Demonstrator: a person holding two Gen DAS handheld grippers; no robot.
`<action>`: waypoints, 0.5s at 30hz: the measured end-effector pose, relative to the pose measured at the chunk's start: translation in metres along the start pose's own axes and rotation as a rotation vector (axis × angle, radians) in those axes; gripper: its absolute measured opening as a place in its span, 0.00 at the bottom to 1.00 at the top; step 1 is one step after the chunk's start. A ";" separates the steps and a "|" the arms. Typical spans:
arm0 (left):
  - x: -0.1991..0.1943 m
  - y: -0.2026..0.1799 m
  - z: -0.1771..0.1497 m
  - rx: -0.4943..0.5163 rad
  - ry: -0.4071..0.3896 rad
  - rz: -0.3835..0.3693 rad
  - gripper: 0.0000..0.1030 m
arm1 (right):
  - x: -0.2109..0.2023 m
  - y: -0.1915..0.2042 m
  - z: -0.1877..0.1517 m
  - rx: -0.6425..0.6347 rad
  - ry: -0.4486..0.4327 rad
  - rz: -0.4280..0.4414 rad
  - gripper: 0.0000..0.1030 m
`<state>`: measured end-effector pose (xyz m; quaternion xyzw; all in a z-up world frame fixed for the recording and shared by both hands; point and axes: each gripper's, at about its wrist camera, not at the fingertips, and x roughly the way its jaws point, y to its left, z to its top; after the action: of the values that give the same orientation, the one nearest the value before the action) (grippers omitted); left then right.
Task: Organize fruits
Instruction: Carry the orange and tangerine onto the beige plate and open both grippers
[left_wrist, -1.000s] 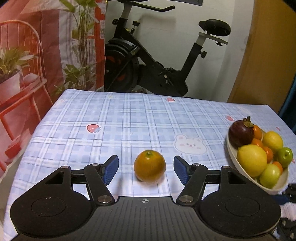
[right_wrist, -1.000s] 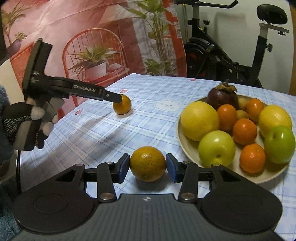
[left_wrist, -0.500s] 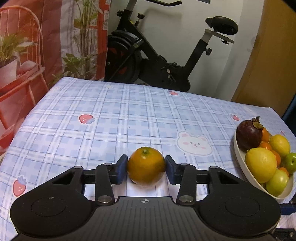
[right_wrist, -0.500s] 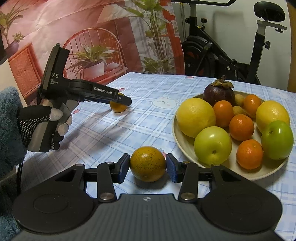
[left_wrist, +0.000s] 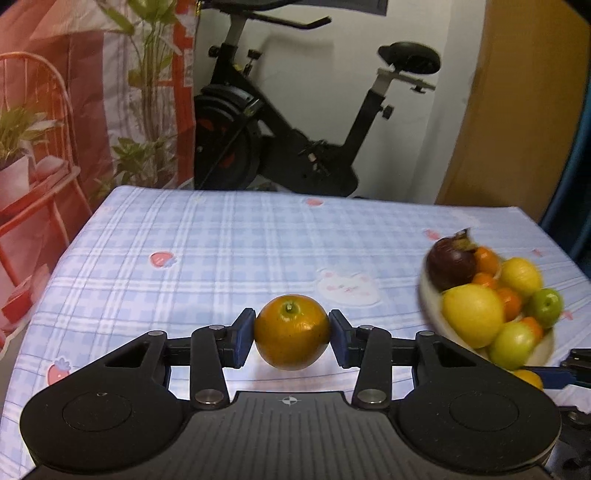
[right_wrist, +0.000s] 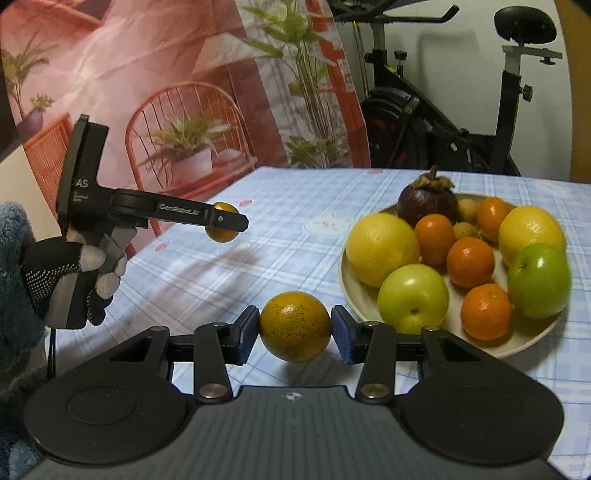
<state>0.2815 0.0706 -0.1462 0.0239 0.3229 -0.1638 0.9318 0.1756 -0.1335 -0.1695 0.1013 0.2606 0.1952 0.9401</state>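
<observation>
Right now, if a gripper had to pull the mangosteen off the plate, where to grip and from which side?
Grip the mangosteen across its round purple body, below the leafy cap, jaws closing sideways. Come from above and the far rim of the plate: it sits at the back of the pile, stem up, with the big yellow citrus and a small orange crowding its near side. Probably firm enough for a pinch.

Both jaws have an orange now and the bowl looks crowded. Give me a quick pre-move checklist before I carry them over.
1. Left gripper shut on the left orange, both pads touching: ok.
2. Left orange off the tablecloth, seen from the right wrist: ok.
3. Right gripper shut on the speckled orange: ok.
4. Speckled orange lifted off the cloth: cannot tell.
5. Free room in the bowl: not ok, fruit fills most of it.
6. Path between jaws and bowl free of objects: ok.
</observation>
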 end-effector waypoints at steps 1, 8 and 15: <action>-0.003 -0.005 0.002 0.003 -0.006 -0.012 0.44 | -0.003 -0.001 0.000 0.002 -0.011 -0.006 0.44; -0.011 -0.055 0.015 0.056 -0.053 -0.108 0.44 | -0.034 -0.033 0.011 0.086 -0.131 -0.095 0.44; 0.010 -0.119 0.022 0.151 -0.062 -0.212 0.44 | -0.058 -0.072 0.029 0.095 -0.206 -0.188 0.44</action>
<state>0.2639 -0.0477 -0.1281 0.0546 0.2816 -0.2857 0.9144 0.1678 -0.2258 -0.1405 0.1402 0.1798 0.0825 0.9702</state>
